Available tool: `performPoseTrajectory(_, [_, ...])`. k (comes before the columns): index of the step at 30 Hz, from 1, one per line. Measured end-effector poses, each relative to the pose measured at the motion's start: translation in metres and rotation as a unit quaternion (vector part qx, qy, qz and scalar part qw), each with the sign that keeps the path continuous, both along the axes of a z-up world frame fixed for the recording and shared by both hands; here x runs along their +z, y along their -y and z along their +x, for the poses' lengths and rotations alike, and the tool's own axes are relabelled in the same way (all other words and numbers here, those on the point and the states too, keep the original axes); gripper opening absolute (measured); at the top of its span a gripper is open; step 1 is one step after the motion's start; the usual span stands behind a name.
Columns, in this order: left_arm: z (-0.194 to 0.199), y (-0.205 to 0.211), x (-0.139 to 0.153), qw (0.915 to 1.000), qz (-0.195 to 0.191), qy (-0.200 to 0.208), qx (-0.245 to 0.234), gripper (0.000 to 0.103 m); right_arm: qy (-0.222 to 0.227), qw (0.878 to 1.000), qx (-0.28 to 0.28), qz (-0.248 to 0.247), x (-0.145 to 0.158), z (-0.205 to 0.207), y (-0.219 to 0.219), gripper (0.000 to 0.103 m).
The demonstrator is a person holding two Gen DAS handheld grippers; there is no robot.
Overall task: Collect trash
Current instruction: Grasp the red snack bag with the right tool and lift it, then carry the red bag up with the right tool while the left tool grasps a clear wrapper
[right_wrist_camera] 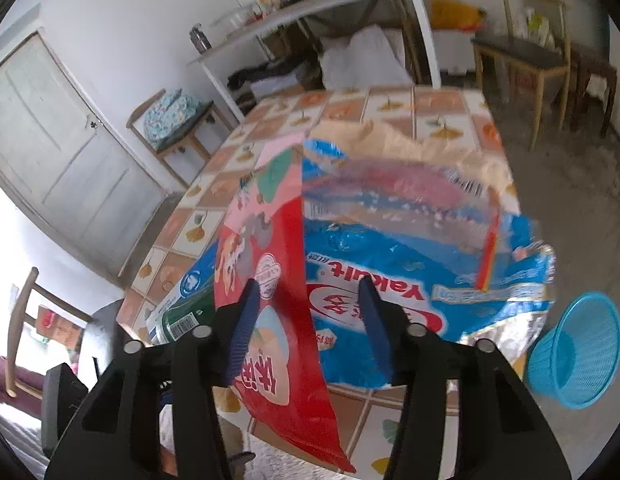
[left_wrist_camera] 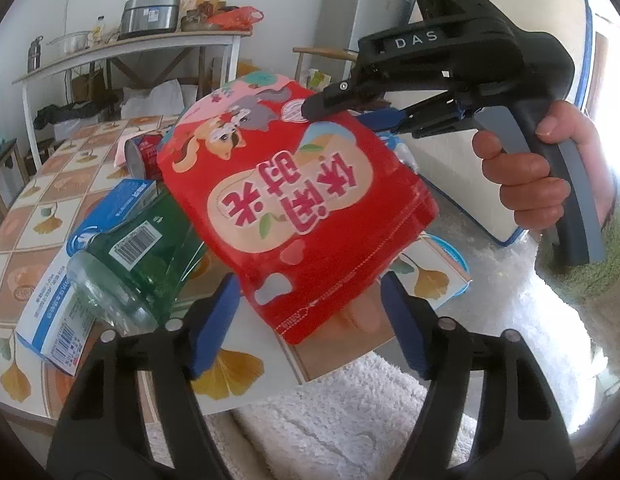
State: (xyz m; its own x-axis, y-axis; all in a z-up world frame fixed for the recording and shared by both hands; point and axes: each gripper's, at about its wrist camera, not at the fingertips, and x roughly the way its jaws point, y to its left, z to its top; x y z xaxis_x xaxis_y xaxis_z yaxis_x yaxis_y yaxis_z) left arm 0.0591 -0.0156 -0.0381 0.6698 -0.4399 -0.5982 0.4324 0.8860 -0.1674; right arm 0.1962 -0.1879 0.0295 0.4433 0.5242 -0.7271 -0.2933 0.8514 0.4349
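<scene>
A red snack bag (left_wrist_camera: 294,184) with cartoon animals hangs tilted above the tiled table (left_wrist_camera: 46,184). My left gripper (left_wrist_camera: 310,320) is open, its blue pads on either side of the bag's lower end without clamping it. My right gripper (left_wrist_camera: 350,120) is at the bag's top edge; in the right wrist view the bag (right_wrist_camera: 278,320) stands edge-on between its open blue pads (right_wrist_camera: 306,328). A blue Yakult wrapper (right_wrist_camera: 410,280) and a clear plastic wrapper (right_wrist_camera: 410,192) lie on the table behind. A green bottle (left_wrist_camera: 138,256) lies beside a blue-white box (left_wrist_camera: 58,304).
A red can (left_wrist_camera: 144,152) lies farther back on the table. A blue plastic basket (right_wrist_camera: 578,352) stands on the floor right of the table. A white rug (left_wrist_camera: 350,420) lies below the table's edge. A shelf table (left_wrist_camera: 130,46) and chairs stand behind.
</scene>
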Motion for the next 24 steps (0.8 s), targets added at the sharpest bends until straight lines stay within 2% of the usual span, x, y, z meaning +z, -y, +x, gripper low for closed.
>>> performPoseTrajectory(2, [0.004, -0.003, -0.002, 1.0000, -0.003, -0.004, 0.001, 0.063, -0.009, 1.000, 0.009, 0.002, -0.002, 0.003, -0.004, 0.041])
performPoseTrajectory(7, [0.015, -0.006, -0.009, 0.9998, -0.011, -0.018, 0.002, 0.055, -0.017, 1.000, 0.025, 0.003, 0.000, 0.003, -0.010, 0.024])
performPoseTrajectory(10, [0.017, -0.008, -0.010, 0.9996, -0.018, -0.021, 0.002, 0.053, -0.012, 0.999, 0.032, 0.005, 0.006, 0.000, -0.012, 0.013])
performPoseTrajectory(12, [0.017, -0.010, -0.009, 0.9996, -0.022, -0.020, 0.001, 0.053, -0.003, 0.999, 0.039, 0.009, 0.013, -0.005, -0.015, 0.010])
performPoseTrajectory(20, [0.004, -0.019, 0.004, 0.9989, -0.047, -0.003, -0.002, 0.053, 0.073, 0.995, 0.060, 0.018, 0.049, -0.036, -0.019, 0.009])
performPoseTrajectory(24, [-0.006, -0.024, 0.017, 0.9980, -0.062, 0.016, -0.004, 0.053, 0.100, 0.992, 0.051, 0.054, 0.071, -0.053, -0.002, 0.009])
